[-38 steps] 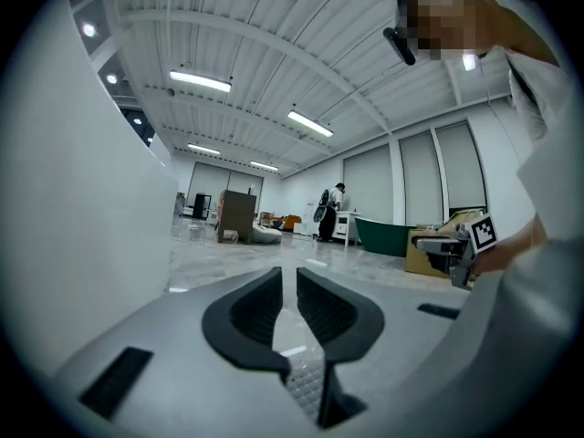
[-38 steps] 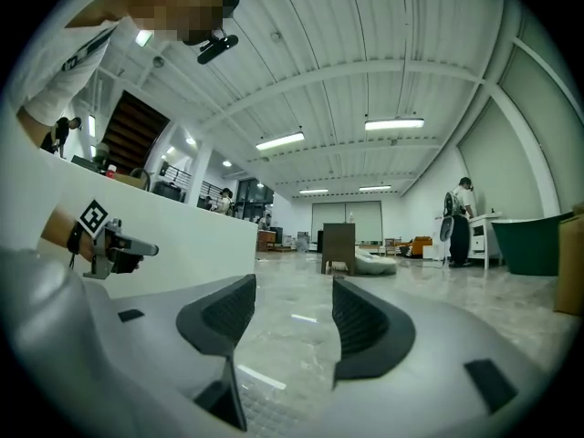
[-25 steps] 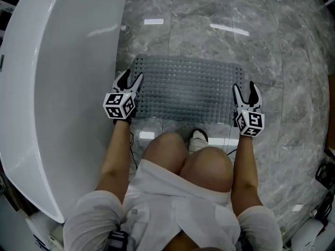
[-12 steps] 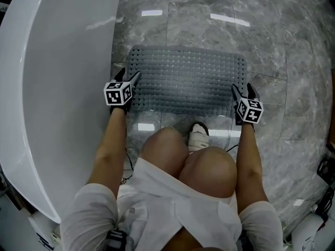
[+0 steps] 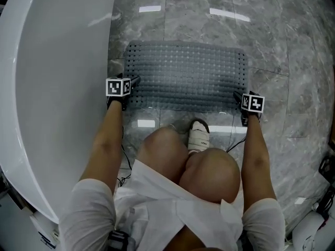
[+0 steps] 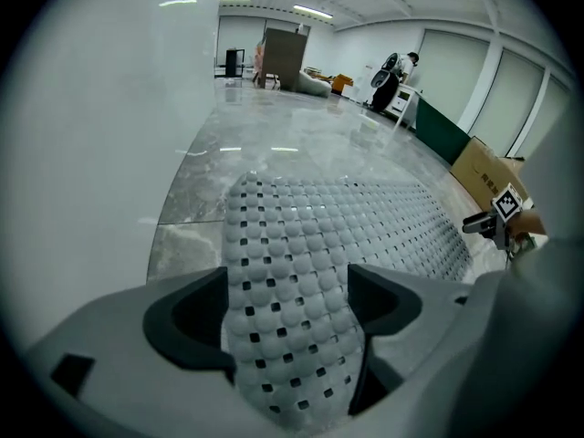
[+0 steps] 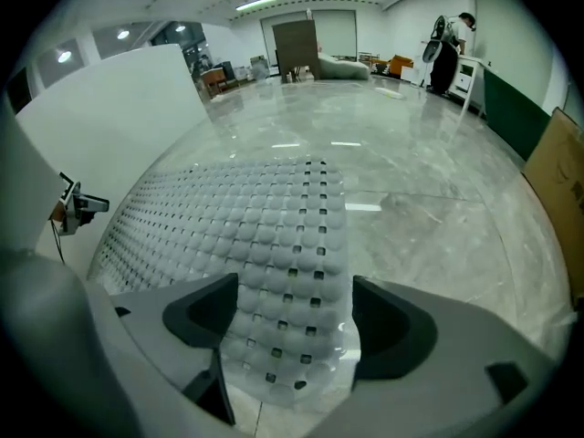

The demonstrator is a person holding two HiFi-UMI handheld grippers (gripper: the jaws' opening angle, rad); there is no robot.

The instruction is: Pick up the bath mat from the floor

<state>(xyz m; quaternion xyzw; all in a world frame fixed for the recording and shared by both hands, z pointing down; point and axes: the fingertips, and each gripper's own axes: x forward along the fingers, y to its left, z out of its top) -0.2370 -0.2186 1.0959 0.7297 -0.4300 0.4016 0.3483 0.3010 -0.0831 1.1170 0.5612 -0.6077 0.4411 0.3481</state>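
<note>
The grey studded bath mat [image 5: 186, 76] lies flat on the marble floor beside the tub. My left gripper [image 5: 132, 85] is down at its near left corner. My right gripper [image 5: 239, 97] is down at its near right corner. In the left gripper view the mat corner [image 6: 292, 336] runs between the wide jaws of the left gripper [image 6: 290, 308], and the pads do not press on it. The right gripper view shows the same: the mat's corner [image 7: 287, 336] lies between the spread jaws of the right gripper [image 7: 290, 322]. Both pairs of jaws have just been opening.
A white bathtub [image 5: 52, 88] fills the left side, close to the mat's left edge. My knees and a white shoe [image 5: 198, 136] are just behind the mat's near edge. A cardboard box [image 6: 488, 176] stands further off to the right.
Both grippers have dropped toward the floor and tipped downward, reaching the mat's near corners. Their jaws have spread wider.
</note>
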